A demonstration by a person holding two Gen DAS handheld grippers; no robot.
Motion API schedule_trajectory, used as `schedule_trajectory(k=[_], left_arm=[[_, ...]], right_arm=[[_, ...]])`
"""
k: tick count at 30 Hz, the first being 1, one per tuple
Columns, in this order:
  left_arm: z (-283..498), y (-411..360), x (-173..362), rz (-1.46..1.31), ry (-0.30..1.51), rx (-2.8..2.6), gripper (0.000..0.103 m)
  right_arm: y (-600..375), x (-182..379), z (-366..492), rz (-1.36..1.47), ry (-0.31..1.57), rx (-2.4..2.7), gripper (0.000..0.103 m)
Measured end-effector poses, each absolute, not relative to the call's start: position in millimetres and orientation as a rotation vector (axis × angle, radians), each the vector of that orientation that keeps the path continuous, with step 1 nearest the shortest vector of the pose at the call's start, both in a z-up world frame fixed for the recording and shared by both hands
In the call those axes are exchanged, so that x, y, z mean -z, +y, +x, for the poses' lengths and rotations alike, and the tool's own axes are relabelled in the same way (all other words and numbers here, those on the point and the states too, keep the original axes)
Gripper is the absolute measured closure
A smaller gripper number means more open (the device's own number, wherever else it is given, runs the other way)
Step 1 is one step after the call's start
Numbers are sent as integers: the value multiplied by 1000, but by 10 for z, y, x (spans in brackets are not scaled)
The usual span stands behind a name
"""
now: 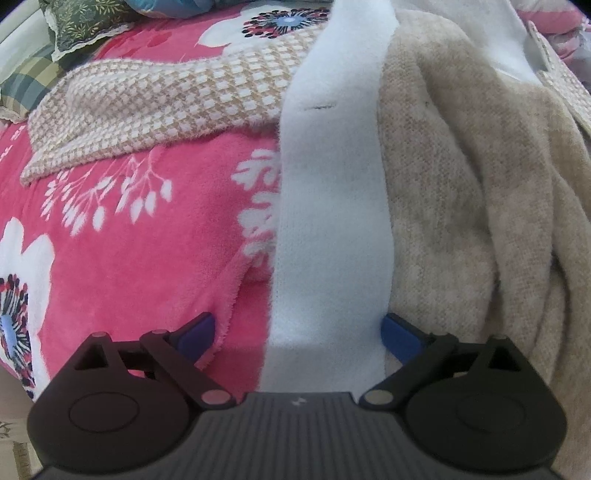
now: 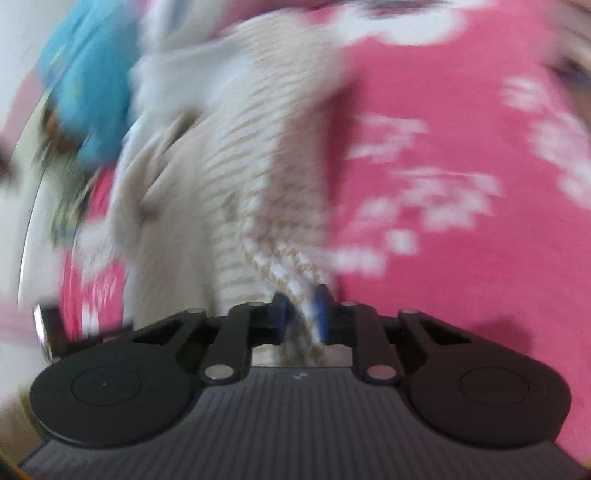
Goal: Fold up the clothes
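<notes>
A beige knitted cardigan [image 1: 454, 177] with a white front band [image 1: 332, 184] and a checked beige-and-white outer side [image 1: 155, 110] lies on a pink flowered blanket [image 1: 140, 229]. My left gripper [image 1: 299, 328] stands open just above it, with the white band running between its blue fingers [image 1: 400, 334] and neither pad pressing. In the blurred right wrist view, my right gripper [image 2: 302, 310] is shut on a pinched edge of the checked cardigan [image 2: 258, 177], and the cloth bunches up between the blue pads.
The pink blanket [image 2: 443, 166] covers the bed on all sides of the garment. A green patterned pillow [image 1: 85, 29] and a plaid cloth [image 1: 26, 81] lie at the far left corner. A blue cloth item [image 2: 88, 85] shows at the upper left of the right wrist view.
</notes>
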State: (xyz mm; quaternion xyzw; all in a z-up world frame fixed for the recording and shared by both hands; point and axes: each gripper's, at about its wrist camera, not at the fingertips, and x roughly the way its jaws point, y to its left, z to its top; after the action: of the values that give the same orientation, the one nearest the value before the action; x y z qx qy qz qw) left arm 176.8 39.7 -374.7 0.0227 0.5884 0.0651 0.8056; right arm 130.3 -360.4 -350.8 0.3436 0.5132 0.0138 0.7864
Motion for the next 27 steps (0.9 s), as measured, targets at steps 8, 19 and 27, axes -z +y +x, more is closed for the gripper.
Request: schedule_trajectory(k=[8, 19, 27], left_arm=[[1838, 468, 3797, 42, 1251, -134, 4], [1884, 503, 3820, 37, 1250, -123, 3], [1889, 488, 3828, 35, 1252, -130, 1]], right_arm=[[-3710, 3614, 1358, 848, 1171, -69, 70], [-4099, 3811, 1312, 1018, 1074, 93, 75], [-3612, 3958, 1386, 767, 1279, -66, 97]])
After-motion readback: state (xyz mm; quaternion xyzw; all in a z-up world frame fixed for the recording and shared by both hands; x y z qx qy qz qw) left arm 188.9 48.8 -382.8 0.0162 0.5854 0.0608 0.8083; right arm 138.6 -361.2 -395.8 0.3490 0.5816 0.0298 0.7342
